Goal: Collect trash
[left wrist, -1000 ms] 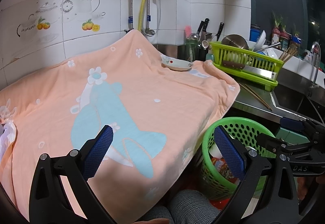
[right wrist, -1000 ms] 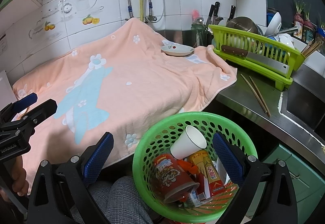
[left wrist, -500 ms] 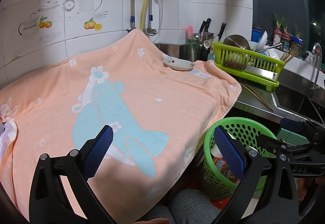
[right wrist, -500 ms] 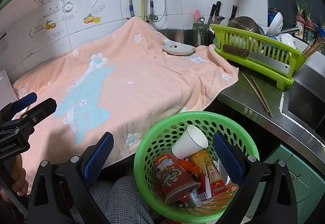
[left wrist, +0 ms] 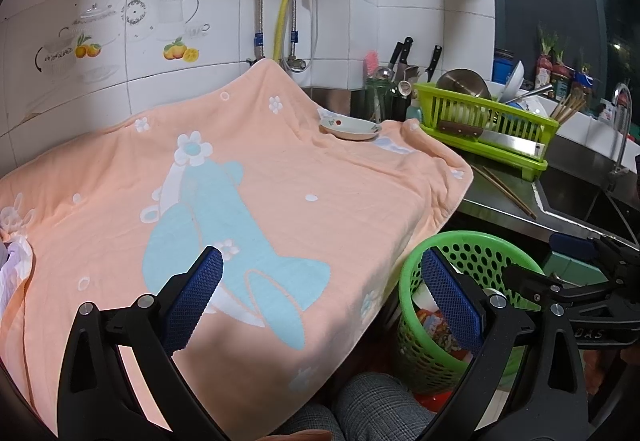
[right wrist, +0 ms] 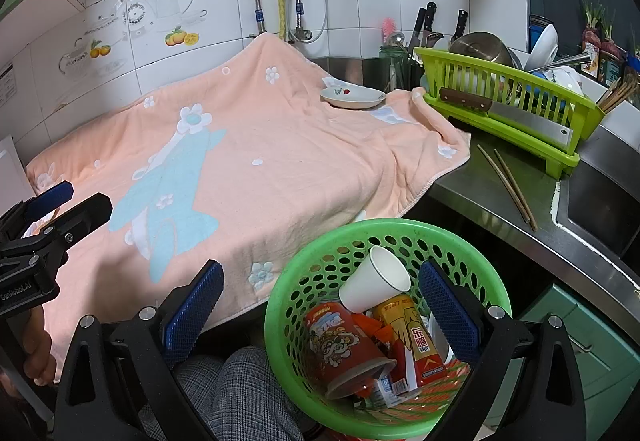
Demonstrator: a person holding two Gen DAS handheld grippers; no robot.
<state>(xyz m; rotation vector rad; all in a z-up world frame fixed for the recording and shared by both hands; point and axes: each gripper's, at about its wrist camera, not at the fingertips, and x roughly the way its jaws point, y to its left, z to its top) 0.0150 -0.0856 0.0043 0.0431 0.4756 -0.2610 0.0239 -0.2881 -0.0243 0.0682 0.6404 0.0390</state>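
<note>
Your left gripper (left wrist: 320, 293) hovers over a peach towel (left wrist: 280, 193) spread across the kitchen counter, its blue-padded fingers (left wrist: 192, 297) spread wide and holding nothing. Your right gripper (right wrist: 320, 305) hangs above a green basket (right wrist: 494, 281) below the counter's front edge, fingers likewise wide apart and empty.

The trash is in that basket: a white paper cup (right wrist: 374, 285) lies tilted on top, resting against a red snack tub (right wrist: 340, 345) and a yellow-and-red bottle (right wrist: 412, 341), with smaller wrappers beneath that are hard to make out.

The towel looks bare except for a small dish (right wrist: 352, 97) at its far edge, near a green dish rack (right wrist: 508, 97). A pair of chopsticks (right wrist: 508, 185) lies on the steel counter beside the sink. At the far left edge of the towel, something white and crumpled (left wrist: 12, 265) shows in the left view; whether it is trash is unclear.

Judging by this, the collecting is nearly or fully done. If the white item is rubbish, your next move would be to swing the left gripper toward it, close on it, and carry it across to the basket.
</note>
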